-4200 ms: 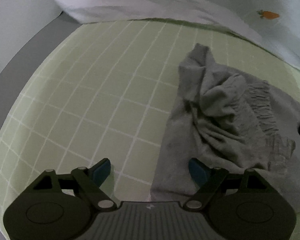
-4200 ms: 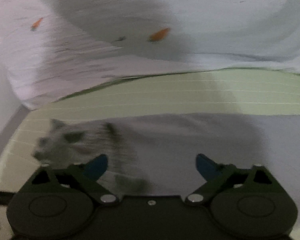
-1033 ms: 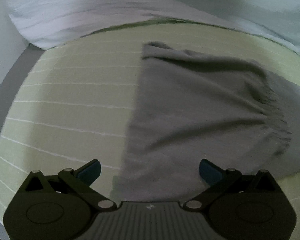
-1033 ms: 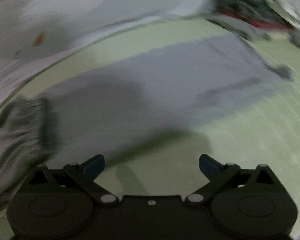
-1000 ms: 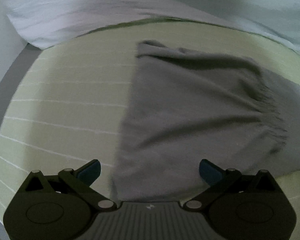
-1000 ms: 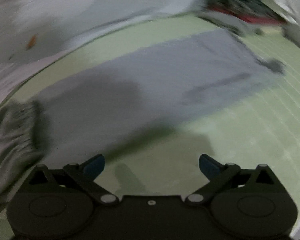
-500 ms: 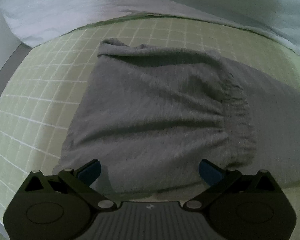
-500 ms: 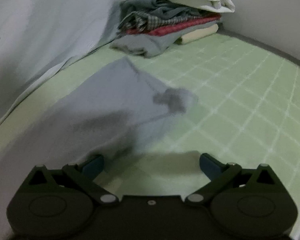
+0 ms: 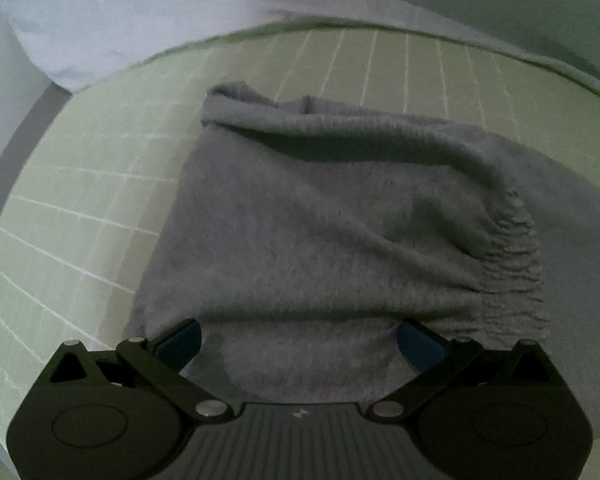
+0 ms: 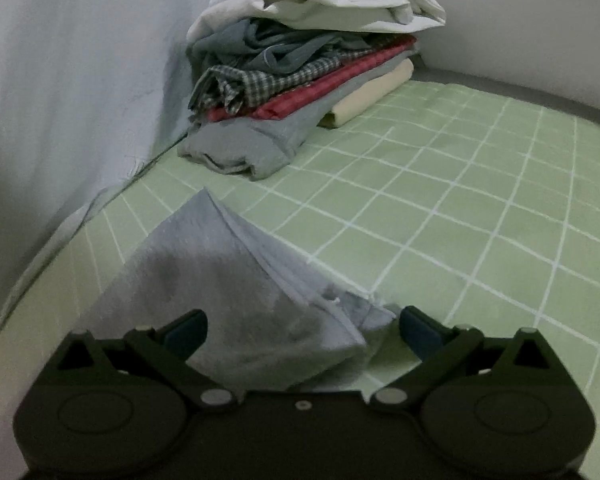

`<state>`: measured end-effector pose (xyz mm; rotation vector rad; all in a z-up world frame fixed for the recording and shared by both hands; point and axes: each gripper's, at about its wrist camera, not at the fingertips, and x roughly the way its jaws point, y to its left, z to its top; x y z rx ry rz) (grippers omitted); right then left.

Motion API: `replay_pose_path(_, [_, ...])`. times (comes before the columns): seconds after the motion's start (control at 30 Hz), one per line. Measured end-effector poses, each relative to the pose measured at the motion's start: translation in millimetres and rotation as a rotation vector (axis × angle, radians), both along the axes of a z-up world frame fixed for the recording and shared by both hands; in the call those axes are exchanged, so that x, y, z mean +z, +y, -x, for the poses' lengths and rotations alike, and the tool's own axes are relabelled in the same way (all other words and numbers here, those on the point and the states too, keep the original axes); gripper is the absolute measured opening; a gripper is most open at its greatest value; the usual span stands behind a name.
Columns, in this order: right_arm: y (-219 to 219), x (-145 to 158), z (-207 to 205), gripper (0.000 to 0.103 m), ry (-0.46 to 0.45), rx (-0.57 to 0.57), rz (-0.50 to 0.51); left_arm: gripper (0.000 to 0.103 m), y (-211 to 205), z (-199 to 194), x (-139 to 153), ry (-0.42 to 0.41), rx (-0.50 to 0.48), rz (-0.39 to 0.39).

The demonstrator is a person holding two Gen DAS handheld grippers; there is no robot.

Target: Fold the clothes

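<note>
A grey pair of pants lies spread on the green checked sheet, its gathered elastic waistband at the right. My left gripper is open just over the near edge of the waist part, blue pads wide apart. In the right wrist view the pants' leg end lies flat, its hem corner between the fingers. My right gripper is open low over that hem.
A stack of folded clothes stands at the back by the wall. A white quilt with carrot prints runs along the far side. The mattress's grey edge shows at the left.
The left gripper has come lower and closer to the waist part. The right gripper has moved along the leg to its hem, which now lies between the fingers.
</note>
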<state>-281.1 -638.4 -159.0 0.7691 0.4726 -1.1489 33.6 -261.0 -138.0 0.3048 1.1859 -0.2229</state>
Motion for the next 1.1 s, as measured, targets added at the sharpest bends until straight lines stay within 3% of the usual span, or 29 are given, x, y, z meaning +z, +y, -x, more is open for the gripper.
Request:
replay_pose_path(0.1, [1.3,-0.1,-2.7,0.103,0.019,0.01,0.007,0.103,-2.8,-5.4,-6.0,0.018,-0.005,-0.006])
replay_pose_path(0.2, [3.1,-1.3,-18.6,0.102,0.139,0.06,0.026,0.103,-2.2,-10.0,-8.8,0.037,-0.004,0.006])
replay_pose_path(0.23, [4.1,-1.0,-24.7,0.096,0.187,0.074,0.032,0.103,0.2,-12.4,-9.5,0.051,0.0,0.02])
replay_pose_path(0.3, [7.3,1.6,-30.9,0.071,0.239,0.085,0.06,0.103,5.3,-16.0,-11.5,0.071,0.011,0.047])
replay_pose_path(0.37, [6.8,6.5,-32.4,0.025,0.218,0.11,0.057,0.103,10.3,-17.8,-13.0,0.086,0.021,0.073])
replay_pose_path(0.47, [4.0,14.4,-36.2,0.011,0.197,0.135,0.04,0.103,8.7,-14.0,-11.9,0.069,0.01,0.069])
replay_pose_path(0.63, [15.9,53.2,-52.4,0.01,0.116,0.215,0.114,0.103,6.7,-10.6,-9.3,0.053,0.0,0.057])
replay_pose_path(0.83, [70.7,85.4,-117.5,0.01,0.017,0.529,0.21,0.103,5.5,-6.2,-7.3,0.049,-0.008,0.062])
replay_pose_path(0.93, [107.8,74.5,-152.9,0.01,0.0,0.711,0.175,0.103,6.1,-4.4,-8.6,0.041,-0.004,0.07])
replay_pose_path(1.03, [141.3,38.9,-180.6,0.01,0.055,0.867,0.07,0.103,6.3,-3.3,-9.7,0.033,-0.001,0.077])
replay_pose_path(1.1, [151.8,31.6,-184.7,0.01,0.093,0.899,0.062,0.103,6.2,-2.8,-10.0,0.027,-0.002,0.079])
